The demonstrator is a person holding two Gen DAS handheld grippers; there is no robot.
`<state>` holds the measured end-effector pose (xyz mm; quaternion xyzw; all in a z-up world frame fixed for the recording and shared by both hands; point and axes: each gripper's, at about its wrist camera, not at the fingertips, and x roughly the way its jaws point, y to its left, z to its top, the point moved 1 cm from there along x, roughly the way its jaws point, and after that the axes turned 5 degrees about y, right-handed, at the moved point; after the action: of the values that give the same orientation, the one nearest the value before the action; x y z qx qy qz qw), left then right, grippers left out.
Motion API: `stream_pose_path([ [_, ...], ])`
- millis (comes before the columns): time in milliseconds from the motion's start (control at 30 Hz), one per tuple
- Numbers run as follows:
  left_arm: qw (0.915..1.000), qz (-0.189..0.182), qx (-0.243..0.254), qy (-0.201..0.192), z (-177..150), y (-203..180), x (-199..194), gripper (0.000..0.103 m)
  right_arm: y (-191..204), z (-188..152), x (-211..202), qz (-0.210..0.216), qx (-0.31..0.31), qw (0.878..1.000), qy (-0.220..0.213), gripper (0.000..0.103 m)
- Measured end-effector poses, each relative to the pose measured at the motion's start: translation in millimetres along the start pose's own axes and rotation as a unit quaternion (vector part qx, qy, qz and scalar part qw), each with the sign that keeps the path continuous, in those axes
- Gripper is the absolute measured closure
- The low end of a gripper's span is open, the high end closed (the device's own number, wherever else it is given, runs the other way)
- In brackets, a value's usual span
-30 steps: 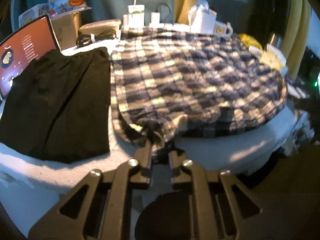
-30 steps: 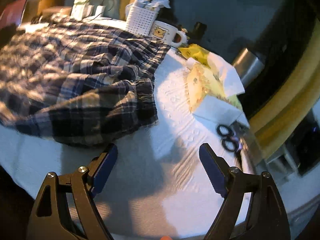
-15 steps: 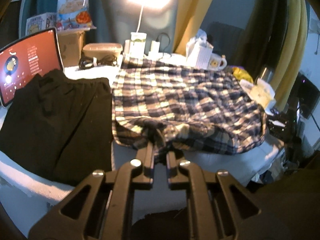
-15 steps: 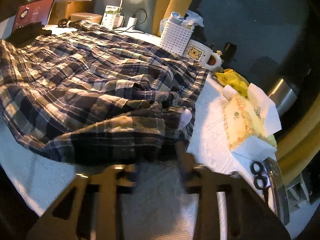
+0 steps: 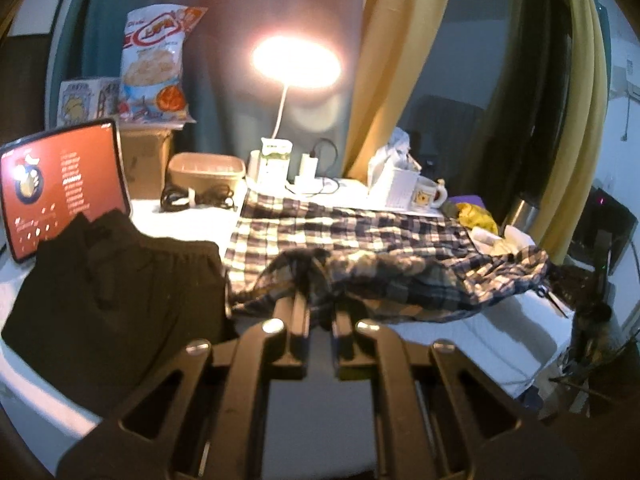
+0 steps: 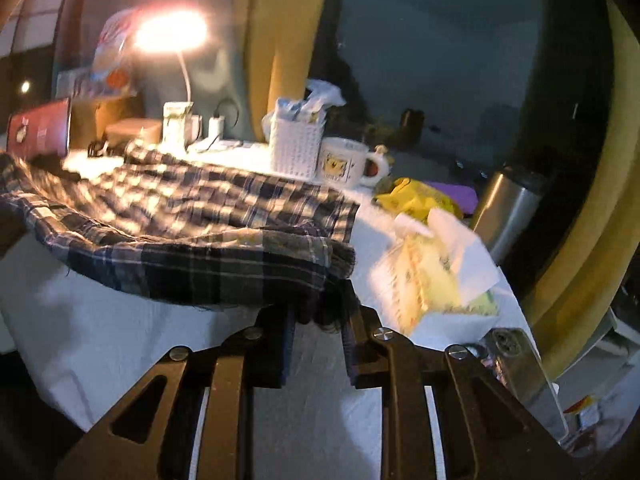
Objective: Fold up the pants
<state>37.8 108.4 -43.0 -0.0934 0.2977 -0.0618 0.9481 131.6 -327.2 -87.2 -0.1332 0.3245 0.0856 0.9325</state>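
The plaid pants [image 5: 340, 232] lie spread on the white-covered table [image 5: 460, 328], and their near edge is lifted off the cloth. My left gripper [image 5: 320, 304] is shut on a bunched corner of that near edge. In the right wrist view the plaid pants [image 6: 200, 200] hang from my right gripper [image 6: 320, 304]. Its jaws are closing and its pads pinch the dark hem at the other near corner. The fabric sags between the two grips.
Folded black pants [image 5: 120, 280] lie left of the plaid ones, in front of a tablet [image 5: 60, 188]. A lit lamp [image 5: 296, 62], white basket [image 6: 296, 148] and mug [image 6: 344, 164] line the far edge. A tissue box [image 6: 432, 276] and steel flask [image 6: 508, 212] stand to the right.
The right gripper went from wide open above bare cloth to closed on the hem. Both grippers rose, lifting the near edge of the plaid pants off the table.
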Motion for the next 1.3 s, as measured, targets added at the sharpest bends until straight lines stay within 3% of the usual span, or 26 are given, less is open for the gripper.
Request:
stream_pose_path([
  [500,0.9998,0.016,0.015,0.003,77,14,88,0.096,-37,73,40,0.007,0.082,0.996,-0.03,0.081],
  [833,0.9991,0.017,0.029,0.027,126,31,167,0.096,-48,106,102,0.008,0.104,0.995,-0.004,0.081],
  [1033,0.9983,0.018,0.026,0.05,138,45,218,0.096,-50,122,145,0.017,0.128,0.992,0.005,0.081],
  [1300,0.9957,0.031,0.006,0.087,144,71,284,0.096,-51,130,207,0.018,0.138,0.989,0.05,0.081],
])
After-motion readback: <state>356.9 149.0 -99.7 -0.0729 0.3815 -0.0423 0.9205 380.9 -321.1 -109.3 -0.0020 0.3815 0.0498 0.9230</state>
